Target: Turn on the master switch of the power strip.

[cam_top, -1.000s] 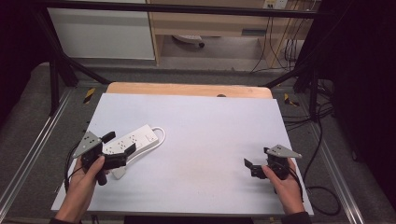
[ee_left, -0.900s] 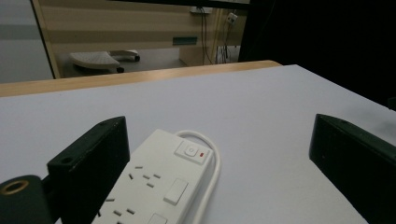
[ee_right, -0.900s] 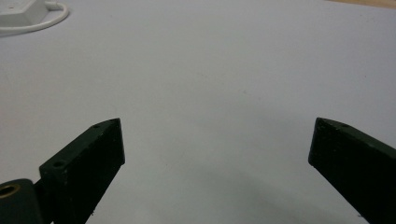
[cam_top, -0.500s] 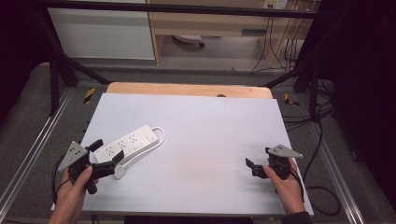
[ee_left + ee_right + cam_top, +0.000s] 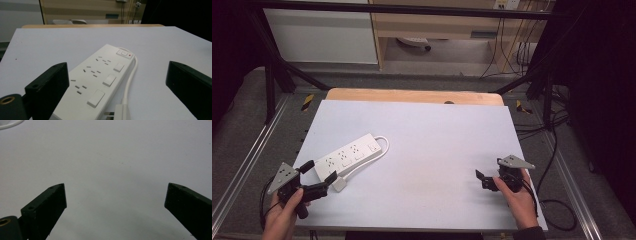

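Power strip (image 5: 347,156) lies on the table's (image 5: 437,145) near left. Left gripper (image 5: 319,176) gapes wide beside it. Right gripper (image 5: 481,180) gapes wide, near right.

In the left gripper view, the near end of the power strip (image 5: 100,80) is cut off by the bottom edge, and its plug (image 5: 117,112) is seen only in part. The markings on its switches are too small to be read. In the right gripper view, only a short arc of the white cable (image 5: 8,124) is caught at the far left corner. In the high view, the person's forearms are cut off by the bottom edge.
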The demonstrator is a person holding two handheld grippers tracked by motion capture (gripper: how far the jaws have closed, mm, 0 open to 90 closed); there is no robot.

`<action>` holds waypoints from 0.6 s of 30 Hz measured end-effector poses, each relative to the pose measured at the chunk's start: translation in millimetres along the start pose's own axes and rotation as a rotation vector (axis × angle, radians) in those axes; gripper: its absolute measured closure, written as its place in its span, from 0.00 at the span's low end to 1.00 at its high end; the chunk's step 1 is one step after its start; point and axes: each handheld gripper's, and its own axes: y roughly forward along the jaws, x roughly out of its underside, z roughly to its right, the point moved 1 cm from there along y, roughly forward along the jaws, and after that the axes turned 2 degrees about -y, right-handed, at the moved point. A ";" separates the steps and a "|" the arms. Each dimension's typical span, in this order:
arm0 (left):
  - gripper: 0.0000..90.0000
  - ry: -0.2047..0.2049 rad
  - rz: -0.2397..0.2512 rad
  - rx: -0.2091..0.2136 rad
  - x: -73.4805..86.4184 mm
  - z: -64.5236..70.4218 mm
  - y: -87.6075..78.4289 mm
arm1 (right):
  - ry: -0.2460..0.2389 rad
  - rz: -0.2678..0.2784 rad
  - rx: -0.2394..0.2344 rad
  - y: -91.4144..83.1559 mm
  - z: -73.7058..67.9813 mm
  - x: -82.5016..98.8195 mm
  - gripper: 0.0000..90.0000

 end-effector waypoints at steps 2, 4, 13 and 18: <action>0.05 -0.004 0.006 -0.003 0.1 -1.3 0.5 | -0.007 -0.012 0.006 1.7 0.2 0.8 0.05; 0.06 0.003 -0.004 0.007 1.4 -2.9 2.1 | -0.015 -0.024 0.012 3.4 0.5 1.5 0.05; 0.06 0.038 -0.062 -0.002 7.3 -2.1 6.8 | -0.021 -0.095 0.026 9.9 0.2 7.2 0.05; 0.06 0.051 -0.075 -0.014 7.5 0.2 7.7 | -0.032 -0.142 0.026 14.7 -1.9 9.7 0.04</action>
